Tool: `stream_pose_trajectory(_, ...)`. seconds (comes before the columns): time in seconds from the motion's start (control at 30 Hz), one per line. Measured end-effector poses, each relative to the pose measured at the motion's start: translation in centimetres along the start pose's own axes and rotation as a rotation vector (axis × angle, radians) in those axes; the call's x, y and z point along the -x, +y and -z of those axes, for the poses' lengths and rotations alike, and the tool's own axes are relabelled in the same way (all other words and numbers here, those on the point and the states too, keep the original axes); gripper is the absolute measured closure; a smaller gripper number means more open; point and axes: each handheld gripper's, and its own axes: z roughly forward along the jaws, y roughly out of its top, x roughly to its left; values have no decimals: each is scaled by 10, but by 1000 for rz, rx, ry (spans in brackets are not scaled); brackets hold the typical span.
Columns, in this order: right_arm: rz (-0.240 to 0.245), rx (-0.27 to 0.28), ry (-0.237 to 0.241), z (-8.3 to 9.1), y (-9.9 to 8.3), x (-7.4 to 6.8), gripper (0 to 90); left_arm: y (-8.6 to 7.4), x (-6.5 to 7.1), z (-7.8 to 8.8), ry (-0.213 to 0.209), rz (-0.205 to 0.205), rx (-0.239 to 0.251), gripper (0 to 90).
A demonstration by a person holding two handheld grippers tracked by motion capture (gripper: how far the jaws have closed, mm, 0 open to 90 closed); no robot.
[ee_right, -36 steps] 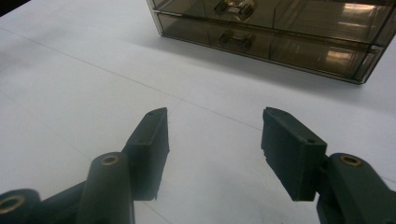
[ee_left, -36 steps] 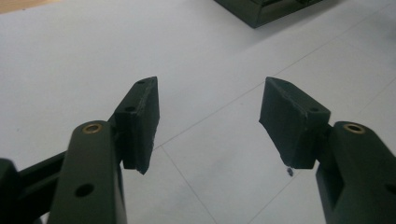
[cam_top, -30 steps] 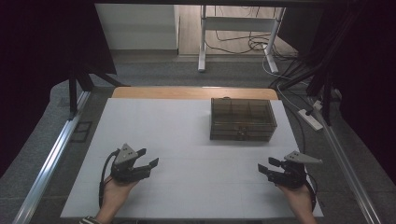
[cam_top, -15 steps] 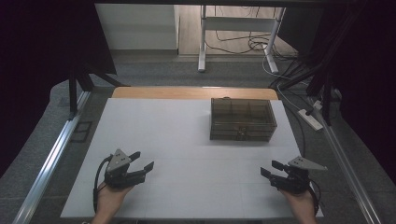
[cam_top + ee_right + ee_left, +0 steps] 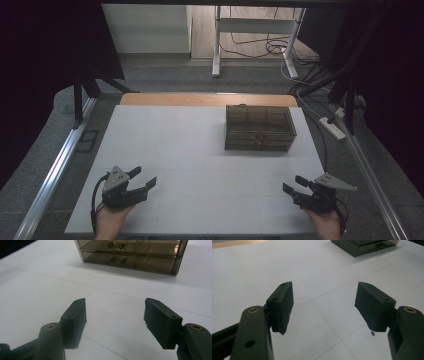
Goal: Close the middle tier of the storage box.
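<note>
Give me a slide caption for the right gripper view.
Open right gripper faces a smoky two-drawer box on the white table.

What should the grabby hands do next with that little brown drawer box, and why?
Probably the right gripper should reach forward toward the drawer box. It is the nearer one, its jaws have just been opening with nothing between them, and its view looks right at the two small drawer handles. The left gripper is open too, but farther off on the white table.

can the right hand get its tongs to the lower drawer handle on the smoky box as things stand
Probably yes. The right tongs stand open and empty, only bare white table lies between them and the box, and the lower drawer handle faces them.
</note>
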Motion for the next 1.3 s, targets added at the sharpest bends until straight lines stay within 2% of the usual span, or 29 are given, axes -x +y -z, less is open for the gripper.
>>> stream_pose_trajectory(0.3, 3, 22, -15, 8, -8, -1, 319, -15, -6, 9, 18, 50, 24, 317)
stream_pose_trajectory(0.6, 9, 59, -41, 17, -18, -3, 290, -26, -9, 15, 34, 61, 29, 318)
stream_pose_trajectory(0.77, 16, 68, -51, 20, -22, -4, 279, -32, -12, 20, 50, 93, 42, 319)
stream_pose_trajectory(0.93, 11, 73, -62, 22, -25, -3, 272, -36, -12, 24, 65, 102, 51, 319)
stream_pose_trajectory(1.03, 26, 80, -81, 24, -26, -3, 270, -40, -14, 27, 72, 112, 55, 319)
stream_pose_trajectory(1.3, 20, 97, -87, 25, -26, -4, 265, -50, -15, 39, 82, 145, 87, 318)
